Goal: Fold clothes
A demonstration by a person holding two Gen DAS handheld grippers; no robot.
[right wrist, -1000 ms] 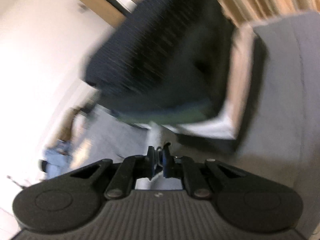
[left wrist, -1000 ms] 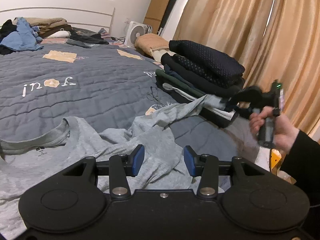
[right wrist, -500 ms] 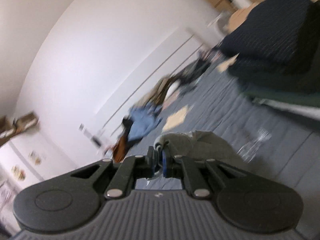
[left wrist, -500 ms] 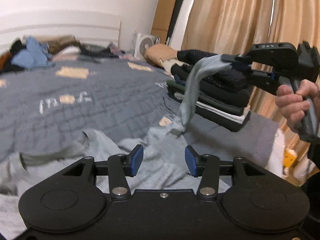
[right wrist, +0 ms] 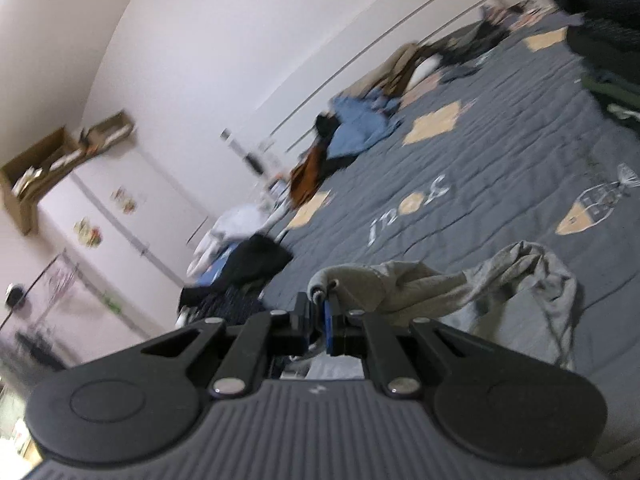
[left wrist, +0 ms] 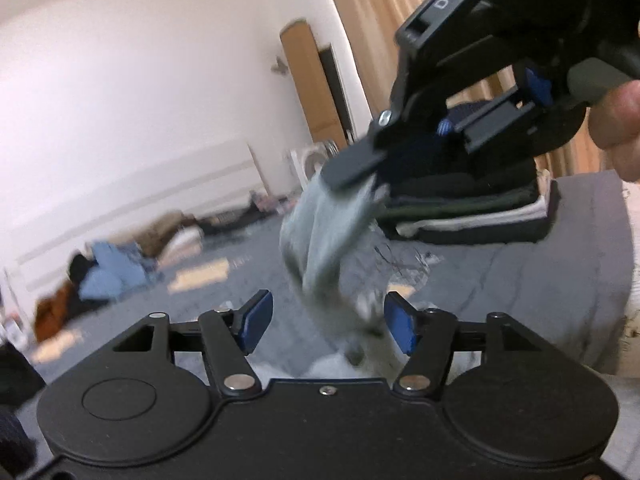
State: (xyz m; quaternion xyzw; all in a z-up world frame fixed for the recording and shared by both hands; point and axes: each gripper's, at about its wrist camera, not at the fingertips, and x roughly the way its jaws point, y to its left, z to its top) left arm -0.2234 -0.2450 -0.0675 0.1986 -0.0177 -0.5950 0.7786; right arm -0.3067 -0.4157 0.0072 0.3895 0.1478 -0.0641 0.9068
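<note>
grey shirt [left wrist: 328, 232] frame centre, pinched by right gripper [right wrist: 324, 312], hanging between opening left gripper [left wrist: 328, 324] pads, untouched

A big bed [right wrist: 500, 152] with a grey quilt sits by a plain white wall [left wrist: 140, 80], with tan curtains [left wrist: 380, 12] and a white cupboard [right wrist: 132, 216] nearby.

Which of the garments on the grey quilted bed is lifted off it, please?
The light grey T-shirt: the right gripper pinches one end and holds it up, while the folded dark stack and the blue heap rest on the bed.
</note>
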